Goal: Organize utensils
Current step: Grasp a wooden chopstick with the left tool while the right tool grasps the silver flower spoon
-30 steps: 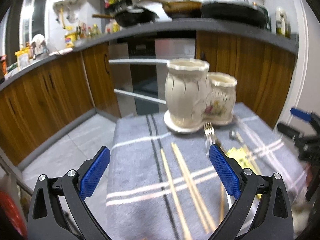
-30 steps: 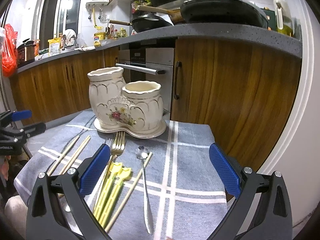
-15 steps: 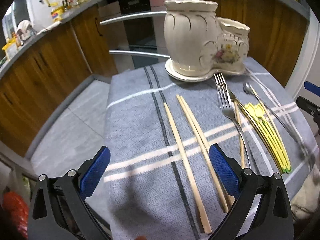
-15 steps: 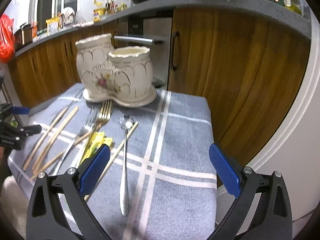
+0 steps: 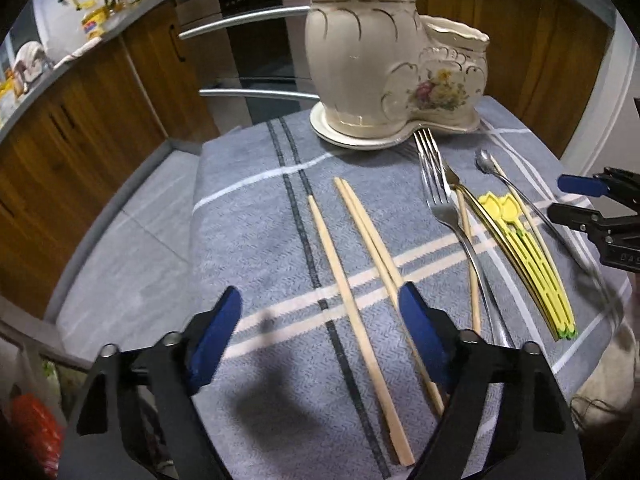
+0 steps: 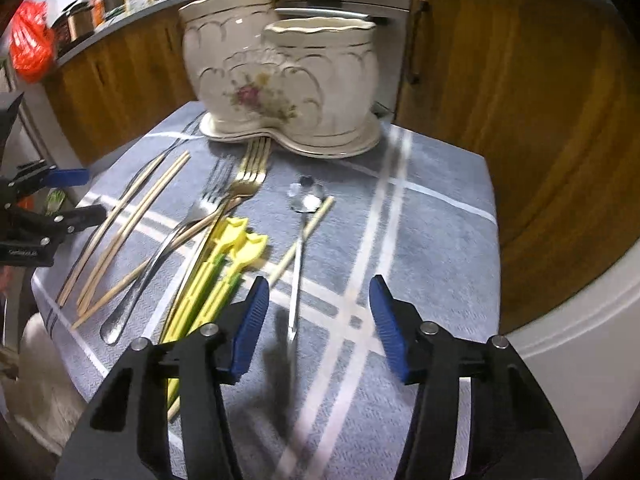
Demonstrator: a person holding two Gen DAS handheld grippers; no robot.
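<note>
A cream two-pot ceramic holder (image 5: 384, 76) (image 6: 280, 84) stands at the far end of a grey-blue striped cloth (image 5: 260, 240) (image 6: 432, 240). Wooden chopsticks (image 5: 352, 280) (image 6: 124, 224), two forks (image 5: 440, 196) (image 6: 240, 188), a silver spoon (image 5: 516, 196) (image 6: 298, 264) and yellow plastic utensils (image 5: 528, 256) (image 6: 216, 280) lie flat on it. My left gripper (image 5: 320, 320) hangs over the chopsticks, jaws closing, pads clear of them. My right gripper (image 6: 316, 316) hovers over the spoon handle, jaws closing, nothing pressed.
Wooden kitchen cabinets (image 5: 80, 128) (image 6: 520, 100) and an oven with steel handles (image 5: 256, 60) surround the small table. The cloth's edge drops off on the left in the left wrist view and on the right in the right wrist view. A red bag (image 6: 32, 48) sits on the counter.
Both grippers have tipped downward and dropped toward the cloth. Their jaws have narrowed from wide open. The right one now sits over the spoon handle.
</note>
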